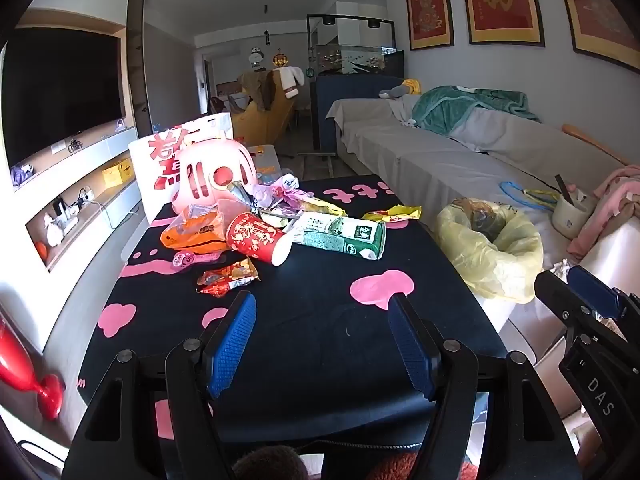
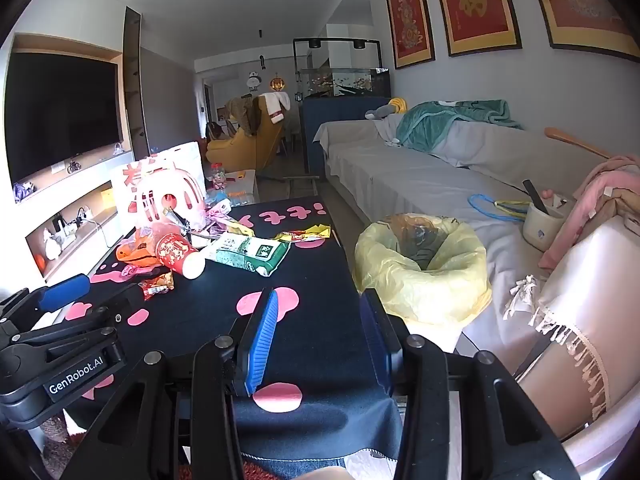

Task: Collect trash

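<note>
Trash lies in a heap on the far half of the black table (image 1: 320, 320) with pink shapes: a red paper cup (image 1: 258, 239) on its side, a green and white carton (image 1: 340, 234), an orange wrapper (image 1: 196, 232), a small red snack packet (image 1: 228, 276) and yellow wrappers (image 1: 394, 213). The cup (image 2: 180, 254) and carton (image 2: 250, 254) also show in the right wrist view. A bin lined with a yellow bag (image 1: 488, 244) stands right of the table, by the sofa (image 2: 420, 264). My left gripper (image 1: 322, 308) is open and empty above the table's near half. My right gripper (image 2: 320, 300) is open and empty at the table's right edge, near the bin.
A pink toy (image 1: 214, 174) and a white paper bag (image 1: 180, 148) stand behind the heap. A grey sofa (image 1: 440, 152) runs along the right, with a cream mug (image 1: 568, 212) and pink cloth on it. A TV wall unit is on the left.
</note>
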